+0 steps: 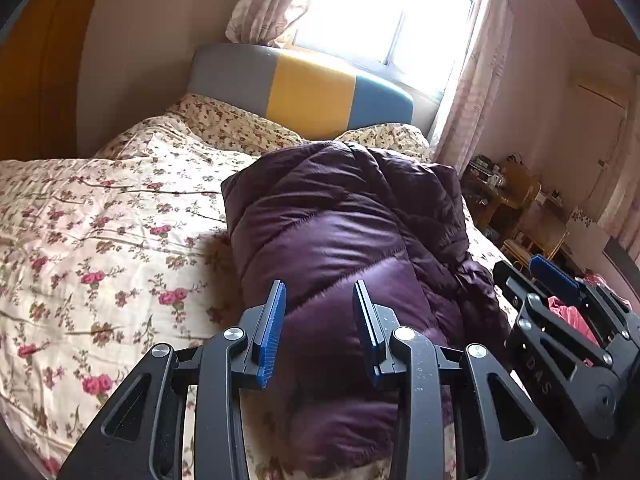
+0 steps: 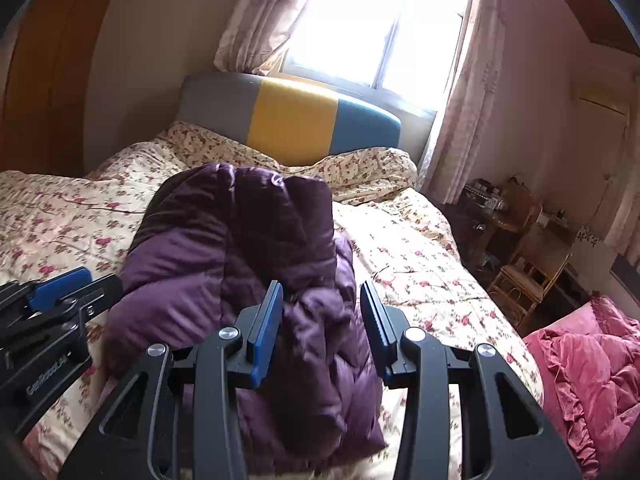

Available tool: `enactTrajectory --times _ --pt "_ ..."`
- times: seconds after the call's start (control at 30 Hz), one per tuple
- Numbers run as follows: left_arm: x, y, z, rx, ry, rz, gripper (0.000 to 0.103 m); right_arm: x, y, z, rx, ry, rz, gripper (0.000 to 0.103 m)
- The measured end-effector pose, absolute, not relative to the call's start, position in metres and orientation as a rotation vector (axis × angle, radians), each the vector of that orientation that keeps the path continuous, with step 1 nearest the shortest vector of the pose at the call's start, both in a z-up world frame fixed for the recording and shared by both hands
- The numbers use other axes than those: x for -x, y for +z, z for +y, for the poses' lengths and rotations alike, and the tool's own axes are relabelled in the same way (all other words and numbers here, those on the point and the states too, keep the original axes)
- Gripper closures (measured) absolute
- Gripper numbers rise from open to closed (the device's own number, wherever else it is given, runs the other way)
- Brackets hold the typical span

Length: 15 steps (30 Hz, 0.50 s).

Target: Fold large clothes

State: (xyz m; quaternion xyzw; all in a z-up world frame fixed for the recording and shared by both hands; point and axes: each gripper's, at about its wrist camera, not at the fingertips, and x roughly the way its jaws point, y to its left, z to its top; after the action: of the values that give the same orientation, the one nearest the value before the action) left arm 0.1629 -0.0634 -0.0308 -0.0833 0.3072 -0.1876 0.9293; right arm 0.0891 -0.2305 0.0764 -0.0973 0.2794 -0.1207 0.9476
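bedspread [image 1: 100, 220] with its flowers carries the purple puffer jacket [image 1: 344, 232], already bundled lengthwise, likely the fold done. left gripper [image 1: 319, 320] hovers over it, jaws partly apart, empty; right gripper [image 2: 322, 320] likewise, gripping nothing, probably pulling clear.

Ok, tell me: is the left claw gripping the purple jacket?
No, the left claw hovers with open fingers above the purple jacket, clamping no fabric.

Daylight pours through the window [image 1: 384, 12], blown out to white glare. The bed [image 1: 100, 220] is softly lit, corners dark. Fisheye bending curves the edges.
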Motion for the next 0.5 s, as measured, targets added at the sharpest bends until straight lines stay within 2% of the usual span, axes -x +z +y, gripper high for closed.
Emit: enactTrajectory --times 0.2,0.37,0.5 --pt "-0.185 -0.032 -0.066 0.162 -0.381 0.644 0.069 -0.119 0.064 -0.234 0.227 -0.302 0.589 0.069" --pt "-0.203 -0.036 -0.070 0.150 -0.390 0.663 0.069 -0.148 0.036 -0.246 0.233 -0.341 0.688 0.079" --pt "-0.218 -0.043 -0.077 0.140 -0.410 0.686 0.069 -0.153 0.008 -0.252 0.245 -0.347 0.772 0.080"
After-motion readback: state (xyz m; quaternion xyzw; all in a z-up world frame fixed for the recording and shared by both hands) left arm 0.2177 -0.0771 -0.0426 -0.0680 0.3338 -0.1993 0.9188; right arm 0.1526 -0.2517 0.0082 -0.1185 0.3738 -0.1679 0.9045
